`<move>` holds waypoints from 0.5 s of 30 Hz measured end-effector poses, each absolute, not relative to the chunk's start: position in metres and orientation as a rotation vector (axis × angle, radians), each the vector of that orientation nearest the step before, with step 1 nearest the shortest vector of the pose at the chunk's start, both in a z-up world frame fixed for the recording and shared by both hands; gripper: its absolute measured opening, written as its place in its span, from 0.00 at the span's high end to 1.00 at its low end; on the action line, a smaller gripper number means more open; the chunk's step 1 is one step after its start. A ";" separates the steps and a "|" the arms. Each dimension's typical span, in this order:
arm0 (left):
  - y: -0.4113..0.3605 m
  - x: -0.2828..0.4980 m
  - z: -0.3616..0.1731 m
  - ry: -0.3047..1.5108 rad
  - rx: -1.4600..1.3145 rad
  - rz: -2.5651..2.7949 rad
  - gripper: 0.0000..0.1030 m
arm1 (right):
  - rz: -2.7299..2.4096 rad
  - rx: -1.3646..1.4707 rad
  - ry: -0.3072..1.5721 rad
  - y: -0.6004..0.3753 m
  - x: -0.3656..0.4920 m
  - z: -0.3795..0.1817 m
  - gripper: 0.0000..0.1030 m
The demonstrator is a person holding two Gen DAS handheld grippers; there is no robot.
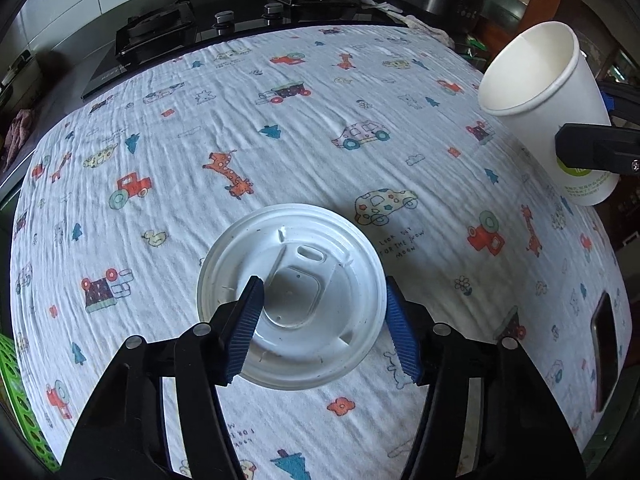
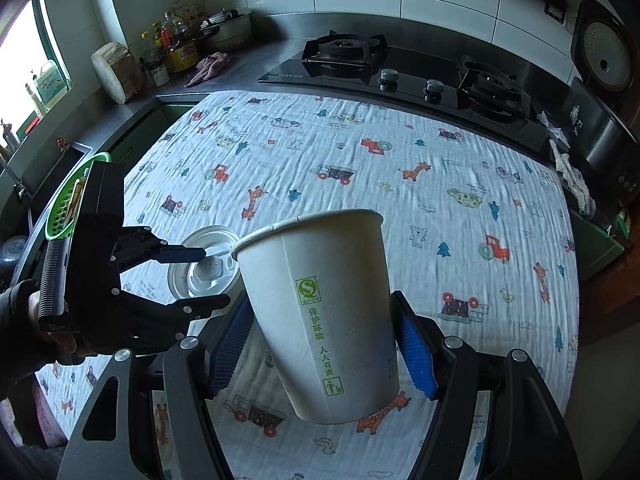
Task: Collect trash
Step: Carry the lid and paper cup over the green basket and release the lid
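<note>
A white plastic cup lid [image 1: 294,300] lies flat on the printed cloth. My left gripper [image 1: 324,300] is open around it, one blue pad over the lid's left part and the other at its right rim. My right gripper [image 2: 324,320] is shut on a white paper cup [image 2: 324,312] with green print and holds it tilted above the cloth. The cup also shows at the right of the left wrist view [image 1: 548,108]. The lid [image 2: 204,264] and the left gripper [image 2: 200,276] show in the right wrist view, left of the cup.
A green perforated basket [image 2: 72,200] sits at the cloth's left edge, also seen in the left wrist view [image 1: 20,392]. A dark phone [image 1: 604,352] lies at the cloth's right edge. A gas stove [image 2: 400,68] and a rice cooker [image 2: 604,92] stand behind.
</note>
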State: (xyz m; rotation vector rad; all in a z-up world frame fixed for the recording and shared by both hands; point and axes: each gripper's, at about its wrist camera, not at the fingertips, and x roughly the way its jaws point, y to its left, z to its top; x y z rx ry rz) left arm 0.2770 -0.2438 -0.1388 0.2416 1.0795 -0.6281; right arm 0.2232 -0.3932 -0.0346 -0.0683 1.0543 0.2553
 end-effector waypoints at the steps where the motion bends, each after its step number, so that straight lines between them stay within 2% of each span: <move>1: -0.243 0.276 -0.139 1.082 0.237 -0.634 0.42 | 0.256 -0.072 1.052 -0.391 0.223 -0.034 0.36; 15: -0.197 0.258 -0.121 1.028 0.176 -0.603 0.43 | 0.292 -0.101 1.034 -0.361 0.220 -0.025 0.36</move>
